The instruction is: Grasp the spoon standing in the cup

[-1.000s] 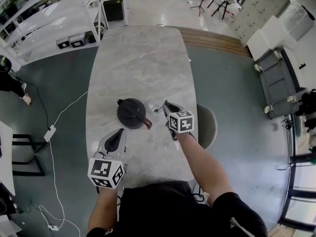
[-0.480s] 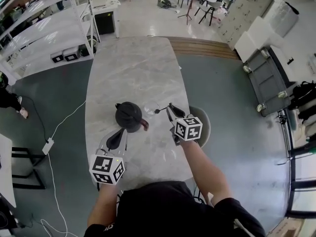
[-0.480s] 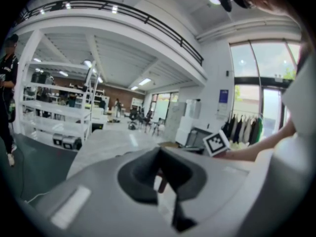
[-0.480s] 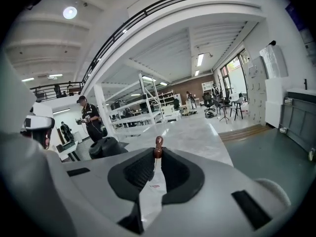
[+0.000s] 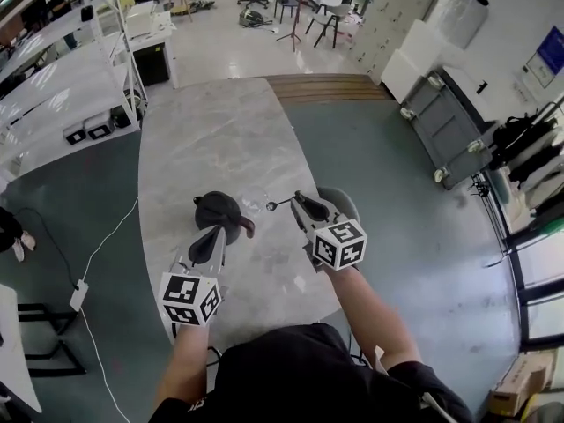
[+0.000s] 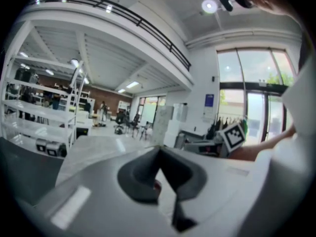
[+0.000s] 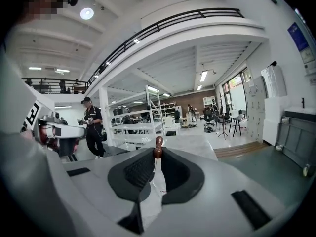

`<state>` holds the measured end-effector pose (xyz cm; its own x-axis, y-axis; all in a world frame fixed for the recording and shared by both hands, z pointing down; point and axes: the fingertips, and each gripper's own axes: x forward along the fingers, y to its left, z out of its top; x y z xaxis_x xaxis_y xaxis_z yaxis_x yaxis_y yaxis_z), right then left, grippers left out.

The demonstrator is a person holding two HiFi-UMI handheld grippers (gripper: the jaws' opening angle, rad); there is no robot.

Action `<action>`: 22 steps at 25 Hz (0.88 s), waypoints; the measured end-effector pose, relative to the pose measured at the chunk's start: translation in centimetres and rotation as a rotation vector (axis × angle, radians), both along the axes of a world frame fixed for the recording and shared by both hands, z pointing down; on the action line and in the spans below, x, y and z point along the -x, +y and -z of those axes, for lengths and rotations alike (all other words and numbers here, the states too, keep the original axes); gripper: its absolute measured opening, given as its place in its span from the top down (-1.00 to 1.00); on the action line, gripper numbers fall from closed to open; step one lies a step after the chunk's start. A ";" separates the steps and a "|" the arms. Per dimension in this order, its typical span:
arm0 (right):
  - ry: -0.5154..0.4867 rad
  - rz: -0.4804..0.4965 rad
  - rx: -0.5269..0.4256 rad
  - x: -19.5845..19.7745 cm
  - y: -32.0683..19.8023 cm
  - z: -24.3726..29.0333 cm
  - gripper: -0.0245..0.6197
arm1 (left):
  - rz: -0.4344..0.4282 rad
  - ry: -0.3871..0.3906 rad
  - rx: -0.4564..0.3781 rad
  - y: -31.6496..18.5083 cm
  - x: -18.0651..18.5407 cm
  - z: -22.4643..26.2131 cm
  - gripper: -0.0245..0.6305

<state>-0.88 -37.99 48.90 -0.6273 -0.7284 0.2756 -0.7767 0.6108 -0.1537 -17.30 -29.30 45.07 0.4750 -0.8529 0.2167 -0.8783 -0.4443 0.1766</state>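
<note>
While the right gripper [image 5: 298, 203] pinches the spoon [image 5: 277, 204] between jaws closed almost to touching, the spoon's brown end standing just above the pads in the right gripper view, the grasp itself reads as made. The spoon lies nearly level just beside the clear cup [image 5: 256, 201], on its right; whether its far end is inside the rim cannot be told from above. The next move probably calls for a steady pinch and a clean carry away from the glass, which looks light and easily tipped, and away from the dark teapot [image 5: 216, 211] just left of it. The left gripper [image 5: 214, 234] has its jaws together on nothing and hovers over the table's near part, just behind the teapot. The table [image 5: 211, 139] is a long, round-ended slab of pale grey marbled stone. A round grey seat [image 5: 345, 203] shows under its right edge. The room is a large hall with a grey floor, white shelving [image 5: 53, 86] at left, a grey cart [image 5: 449, 130] at right and chairs at the far end. A person [image 7: 93, 125] stands near the shelving.
</note>
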 end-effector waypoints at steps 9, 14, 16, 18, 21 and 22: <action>0.038 0.128 -0.149 -0.3 6.2 6.3 0.81 | 0.038 -0.025 -0.036 -0.3 1.5 1.8 0.90; 0.021 0.175 -0.183 -2.1 7.4 8.0 0.81 | 0.120 -0.049 -0.046 -0.6 2.2 2.6 0.90; -0.011 0.199 -0.190 -2.9 7.6 8.7 0.81 | 0.153 -0.050 -0.050 -0.7 2.1 2.9 0.90; -0.041 0.217 -0.198 -3.7 7.5 9.7 0.81 | 0.182 -0.048 -0.051 -0.8 2.1 3.3 0.90; -0.082 0.227 -0.215 -5.0 7.4 11.1 0.81 | 0.213 -0.070 -0.044 -0.4 2.1 3.7 0.90; -0.095 0.228 -0.221 -5.4 7.3 11.4 0.82 | 0.221 -0.077 -0.040 -0.2 2.1 3.8 0.90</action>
